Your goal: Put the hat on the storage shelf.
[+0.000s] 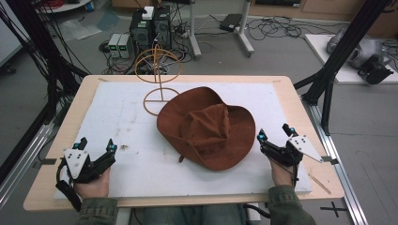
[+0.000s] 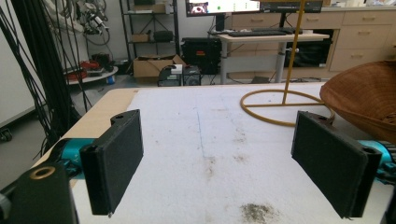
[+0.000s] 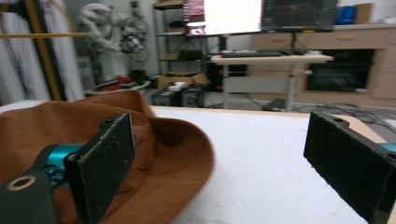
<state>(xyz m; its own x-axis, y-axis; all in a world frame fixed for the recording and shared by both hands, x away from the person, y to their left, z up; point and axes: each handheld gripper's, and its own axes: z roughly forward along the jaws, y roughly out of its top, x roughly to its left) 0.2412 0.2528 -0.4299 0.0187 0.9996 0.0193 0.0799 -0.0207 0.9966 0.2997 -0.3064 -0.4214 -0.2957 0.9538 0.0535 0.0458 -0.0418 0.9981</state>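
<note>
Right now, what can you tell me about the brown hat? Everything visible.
The hat is a rust-brown, wide-brimmed piece in what looks like suede or felt. It lies crown up on the white mat, right of centre, its crown slumped and creased, its brim wavy and curled up at the edges. A small tab sticks out at the front rim. Its far brim overlaps the base ring of the wire stand. Neither claw touches it.

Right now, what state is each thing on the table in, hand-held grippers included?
Brown hat: lying flat on the white mat, crown crumpled, held by nothing.
Wire hat stand: upright, bare, its base ring partly under the hat's brim.
Left hand-held gripper: open, holding nothing.
Right hand-held gripper: open, holding nothing, beside the brim.
</note>
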